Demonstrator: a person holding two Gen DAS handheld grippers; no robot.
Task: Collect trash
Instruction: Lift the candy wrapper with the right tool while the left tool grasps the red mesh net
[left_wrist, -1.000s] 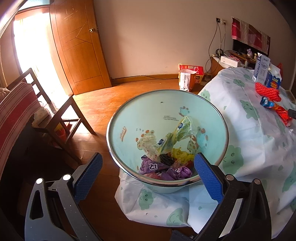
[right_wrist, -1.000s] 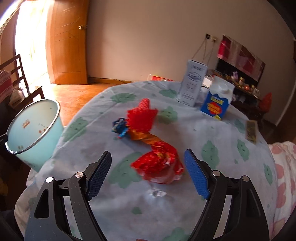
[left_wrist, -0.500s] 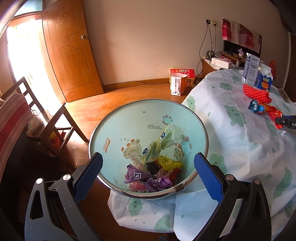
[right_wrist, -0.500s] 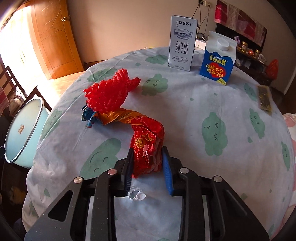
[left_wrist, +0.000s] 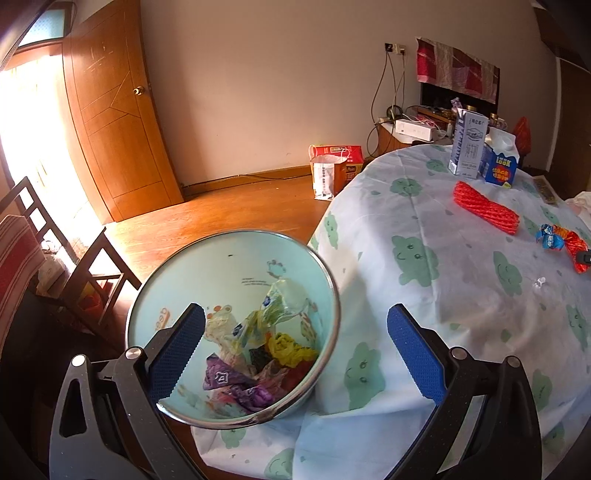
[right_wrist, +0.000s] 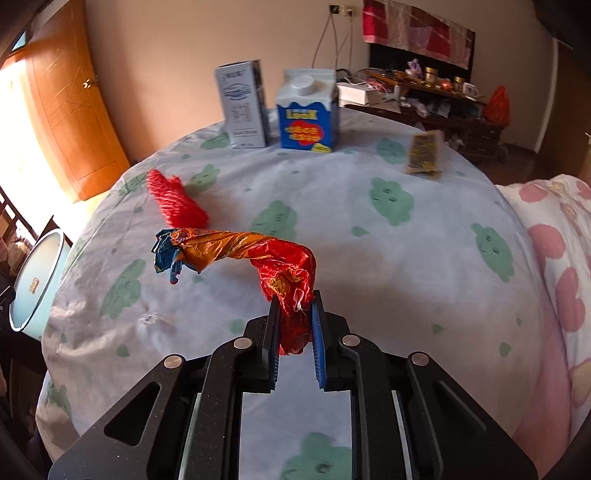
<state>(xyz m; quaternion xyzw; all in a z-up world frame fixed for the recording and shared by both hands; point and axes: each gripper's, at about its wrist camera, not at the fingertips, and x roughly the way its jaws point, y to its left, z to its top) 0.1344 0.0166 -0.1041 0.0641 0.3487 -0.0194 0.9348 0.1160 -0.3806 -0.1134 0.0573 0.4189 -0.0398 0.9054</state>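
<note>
Trash bin (left_wrist: 236, 254), pale blue with wrappers inside, sits lower left of the left wrist view beside the table (right_wrist: 332, 206), likely parked close for easy drops. Left gripper (left_wrist: 293, 347) hovers over it, fingers spread, grasping nothing. Red mesh (right_wrist: 175, 201) lies centre-left on the cloth. Right gripper (right_wrist: 293, 325), jaws closing, pinches the crumpled red-orange wrapper (right_wrist: 258, 254) by one end, the rest lifted off the cloth.

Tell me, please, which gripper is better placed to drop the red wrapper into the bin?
Right. The right gripper is closing on the red wrapper, already pinched between its pads. The left gripper is open and empty, hovering over the bin beside the table.
</note>
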